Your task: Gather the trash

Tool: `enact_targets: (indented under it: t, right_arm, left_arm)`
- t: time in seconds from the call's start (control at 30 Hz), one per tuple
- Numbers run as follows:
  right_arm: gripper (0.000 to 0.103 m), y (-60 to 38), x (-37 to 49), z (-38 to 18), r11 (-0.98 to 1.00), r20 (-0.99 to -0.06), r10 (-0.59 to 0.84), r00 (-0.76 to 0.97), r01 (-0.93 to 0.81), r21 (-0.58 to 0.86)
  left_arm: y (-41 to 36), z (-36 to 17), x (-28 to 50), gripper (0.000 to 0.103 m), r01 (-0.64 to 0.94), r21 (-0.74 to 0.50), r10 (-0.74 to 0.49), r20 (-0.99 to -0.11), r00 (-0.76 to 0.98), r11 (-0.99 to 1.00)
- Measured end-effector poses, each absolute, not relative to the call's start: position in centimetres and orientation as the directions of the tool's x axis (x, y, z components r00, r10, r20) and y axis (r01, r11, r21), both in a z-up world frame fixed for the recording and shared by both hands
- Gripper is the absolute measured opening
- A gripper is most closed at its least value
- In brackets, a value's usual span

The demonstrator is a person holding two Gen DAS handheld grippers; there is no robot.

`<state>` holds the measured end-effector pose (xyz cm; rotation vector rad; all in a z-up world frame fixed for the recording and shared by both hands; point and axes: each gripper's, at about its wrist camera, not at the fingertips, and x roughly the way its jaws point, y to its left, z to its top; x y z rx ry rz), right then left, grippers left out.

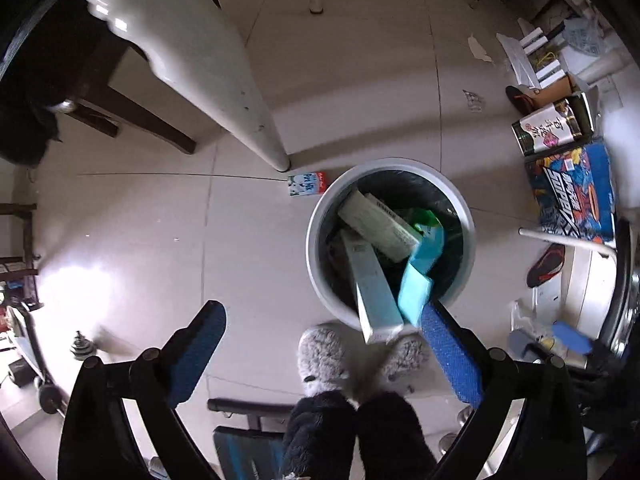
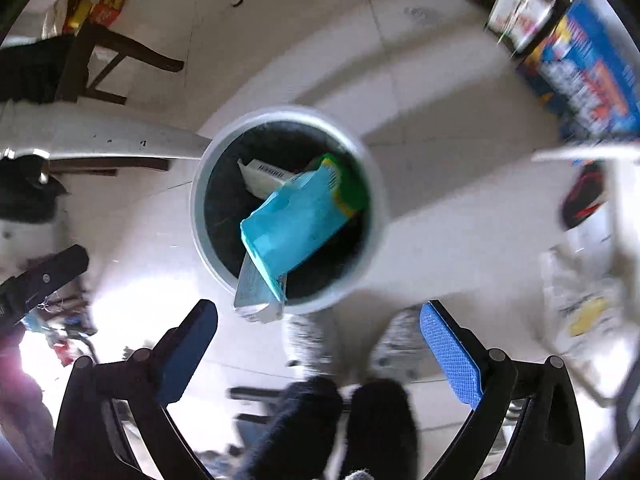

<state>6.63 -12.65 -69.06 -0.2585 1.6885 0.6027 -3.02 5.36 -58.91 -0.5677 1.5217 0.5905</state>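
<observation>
Both hand-held grippers point down at a tiled floor, each above a round bin. The left gripper (image 1: 320, 344) has its two blue-padded fingers spread wide with nothing between them; the tip of its right-hand finger (image 1: 448, 352) sits at the bin's near rim, close to the low end of a box, though contact cannot be judged. The right gripper (image 2: 320, 344) is likewise spread wide and holds nothing.

Just beyond the fingertips stands the white round plastic trash bin with a black liner (image 1: 320, 264). It is crowded with cartons: a long pale blue-grey box (image 1: 376, 296) leans over the near rim, its end poking out past the edge; a turquoise carton with a green end (image 1: 420, 276) lies tilted across it; a long white box (image 1: 376, 224) rests deeper inside. The right wrist view, which is motion-blurred, shows the same bin (image 2: 372, 184) with the turquoise carton (image 2: 296, 220) uppermost.

Below the bin are two grey fluffy slippers (image 1: 320, 352).

On the floor behind the bin, touching neither it nor the grippers, lies a small blue, white and red carton (image 1: 307, 184) at the foot of a white table leg (image 1: 256, 120). Open pale tile (image 1: 140, 240) stretches left of the bin. To the right, boxes crowd the edge, including a blue printed box (image 1: 576, 196).
</observation>
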Motion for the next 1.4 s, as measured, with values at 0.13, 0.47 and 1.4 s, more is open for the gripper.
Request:
enact_targets:
  t: [0.13, 0.47, 1.4]
  right_arm:
    - [0.102, -13.8, 6.3, -63.2, 0.837, -0.986, 0.105, -0.132, -0.523, 0.159]
    - [0.102, -16.5, 3.5, -45.2, 0.845, -0.993, 0.111, -0.033, -0.522, 0.112]
    - [0.102, -22.5, -3.4, -7.0, 0.723, -0.913, 0.408, -0.023, -0.602, 0.339]
  left_arm:
    - [3.7, -54.6, -3.9, 0.1, -0.666, 0.027, 0.006, -0.999, -0.034, 0.745]
    - [-0.2, -39.1, -6.0, 0.1, -0.646, -0.003, 0.003, -1.0, 0.008, 0.763]
    - [-3.9, -9.7, -11.7, 0.1, -0.529, -0.356, -0.143, -0.905, 0.4, 0.77]
